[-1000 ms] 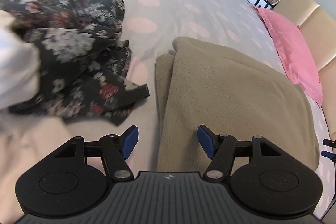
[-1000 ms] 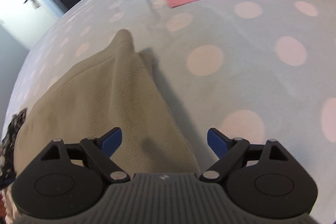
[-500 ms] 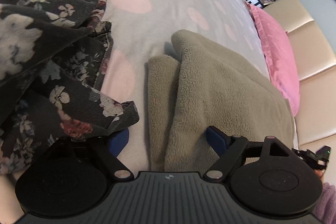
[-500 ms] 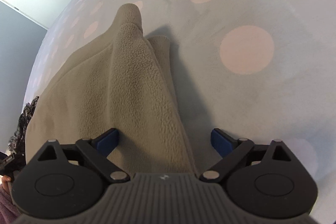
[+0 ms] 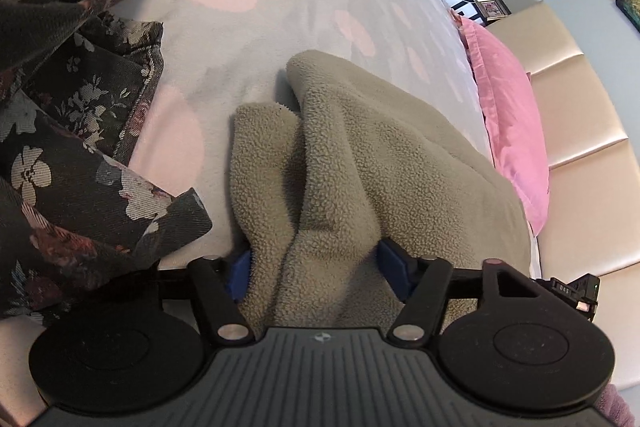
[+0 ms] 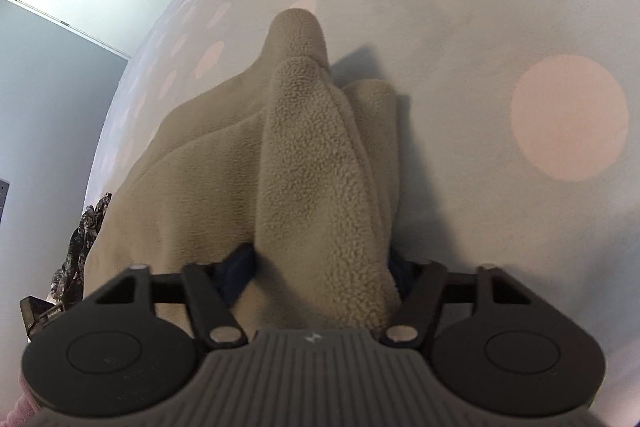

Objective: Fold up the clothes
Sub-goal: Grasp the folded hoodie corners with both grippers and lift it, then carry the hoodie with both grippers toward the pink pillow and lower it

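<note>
On the spotted bed (image 5: 248, 39), the beige fleece garment (image 5: 400, 163) is lying beside the dark floral garment (image 5: 72, 131), which is filling more of the left view than a second ago. We are closing the left tool (image 5: 316, 269) and right tool (image 6: 320, 273) on bunched fleece edges, which earlier lay flat; both pads seem to be pressing it.

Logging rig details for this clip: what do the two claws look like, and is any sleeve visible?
Both match: the left claw and right claw have black linkage arms with silver pivots, blue pads, round black discs and a ribbed grey body with a small logo. A fuzzy mauve sleeve shows at the frame corners.
</note>
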